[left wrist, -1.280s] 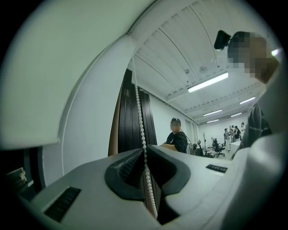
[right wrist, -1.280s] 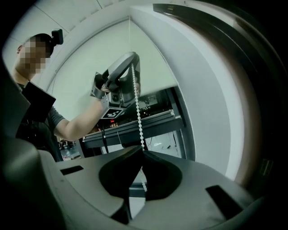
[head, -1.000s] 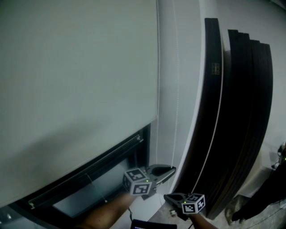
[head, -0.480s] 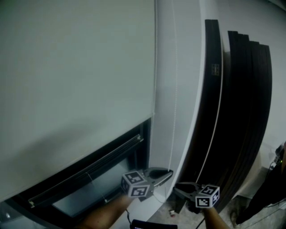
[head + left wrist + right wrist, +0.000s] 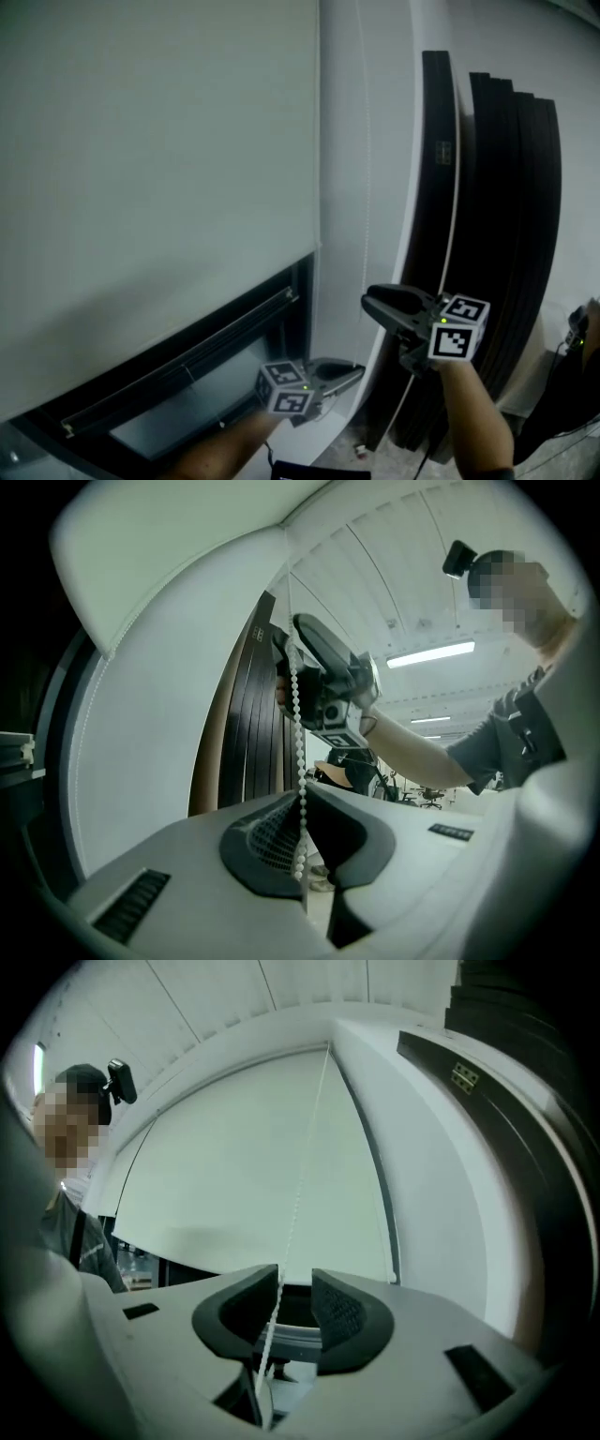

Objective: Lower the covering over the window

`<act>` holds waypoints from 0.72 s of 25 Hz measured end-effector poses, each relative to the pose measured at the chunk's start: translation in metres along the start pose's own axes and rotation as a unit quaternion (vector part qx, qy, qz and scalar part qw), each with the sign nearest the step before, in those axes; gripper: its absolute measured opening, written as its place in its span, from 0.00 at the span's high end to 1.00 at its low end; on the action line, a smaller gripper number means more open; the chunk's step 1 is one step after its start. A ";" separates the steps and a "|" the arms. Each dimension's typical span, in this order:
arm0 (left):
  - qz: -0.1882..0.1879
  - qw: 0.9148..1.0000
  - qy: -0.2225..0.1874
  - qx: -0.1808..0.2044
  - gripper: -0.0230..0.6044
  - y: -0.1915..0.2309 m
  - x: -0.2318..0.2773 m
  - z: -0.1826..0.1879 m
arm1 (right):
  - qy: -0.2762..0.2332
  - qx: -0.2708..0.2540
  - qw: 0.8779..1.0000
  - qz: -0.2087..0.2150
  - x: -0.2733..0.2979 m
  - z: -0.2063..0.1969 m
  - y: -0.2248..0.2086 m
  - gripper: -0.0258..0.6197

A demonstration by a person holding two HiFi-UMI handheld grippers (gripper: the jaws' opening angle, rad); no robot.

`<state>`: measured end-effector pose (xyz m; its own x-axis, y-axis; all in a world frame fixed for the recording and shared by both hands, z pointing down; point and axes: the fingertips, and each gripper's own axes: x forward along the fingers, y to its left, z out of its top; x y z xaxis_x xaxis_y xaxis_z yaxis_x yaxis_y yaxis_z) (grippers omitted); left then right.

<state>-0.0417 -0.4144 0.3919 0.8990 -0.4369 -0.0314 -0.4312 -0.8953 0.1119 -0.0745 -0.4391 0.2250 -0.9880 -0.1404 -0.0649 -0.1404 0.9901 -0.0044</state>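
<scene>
Head view: left gripper (image 5: 354, 372) low, by the right-hand upright of the window frame (image 5: 302, 314), jaws pressed together. Right gripper (image 5: 373, 302) above it and slightly to the right, jaws spread, just been opening. Roller blind (image 5: 159, 178) up and left of both, hem stopping short of the sill, with a band of dark glass under it. Bead chain (image 5: 364, 187) faint, straight up the white wall strip (image 5: 375, 112) over both tips. Stack of dark panels (image 5: 506, 225) close on the right gripper's right. Bare wall strip carries on upward.

Left gripper view: pinches the bead chain between its pads. Chain straight up from there, past the right gripper overhead. Panel edges just left of the chain, open hall off to the right.

Right gripper view: jaws apart, chain threading the gap close along the left-hand pad, not clamped. Blind face dead ahead, bottom edge about level with the jaw tips, side edge right of the chain. Panel edge hard right.
</scene>
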 end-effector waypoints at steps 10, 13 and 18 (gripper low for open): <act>-0.023 0.999 -0.011 -0.033 0.96 -0.011 0.000 0.001 | -0.025 0.027 0.997 0.070 0.024 0.056 0.010 0.96; -0.021 0.997 0.073 0.008 0.96 -0.015 0.003 -0.032 | -0.041 0.047 0.995 0.074 0.022 0.058 0.007 0.97; -0.033 0.997 0.029 -0.067 0.97 -0.012 -0.004 -0.058 | -0.055 0.067 0.993 0.078 0.019 0.057 0.008 0.97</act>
<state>-0.0355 -0.3964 0.4481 0.9296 -0.3683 0.0133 -0.3603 -0.9005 0.2436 -0.0905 -0.4333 0.1665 -0.9828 0.0098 -0.1847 0.0319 0.9926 -0.1173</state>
